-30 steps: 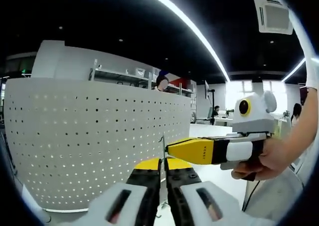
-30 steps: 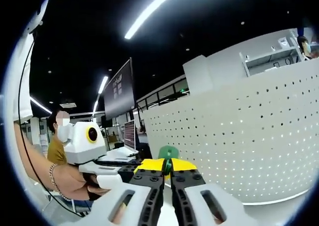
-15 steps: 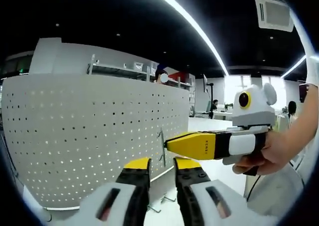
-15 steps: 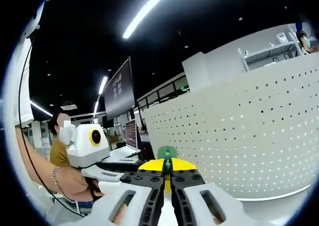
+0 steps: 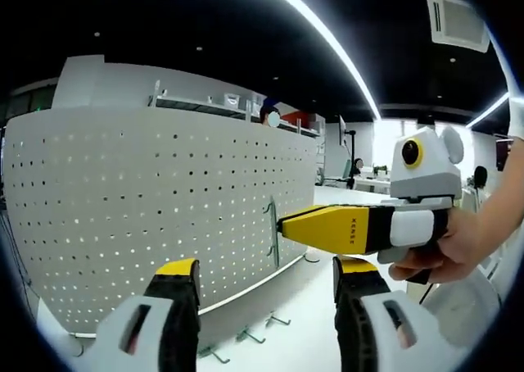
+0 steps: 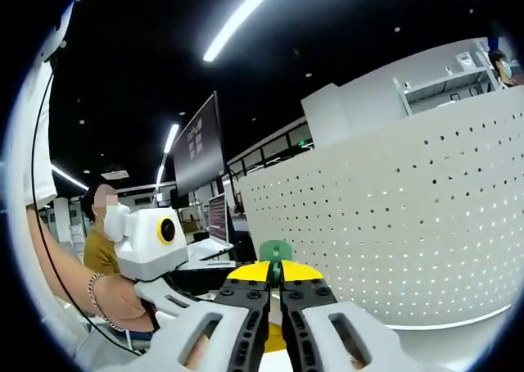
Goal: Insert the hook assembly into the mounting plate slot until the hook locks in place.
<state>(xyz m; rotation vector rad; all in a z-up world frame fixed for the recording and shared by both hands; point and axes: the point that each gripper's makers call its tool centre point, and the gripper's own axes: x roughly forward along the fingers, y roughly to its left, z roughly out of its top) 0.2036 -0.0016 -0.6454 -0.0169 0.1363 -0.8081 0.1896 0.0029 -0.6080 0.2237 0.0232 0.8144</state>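
In the left gripper view the left gripper has its jaws spread wide with nothing between them. The right gripper, gripped by a hand reaching in level from the right, is pinched on a thin metal hook set against the white perforated mounting plate, near the plate's right edge.

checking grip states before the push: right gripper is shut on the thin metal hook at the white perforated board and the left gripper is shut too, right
Not quite. The left gripper is open, its jaws wide apart in the left gripper view. The right gripper is shut on the thin metal hook at the white perforated board.
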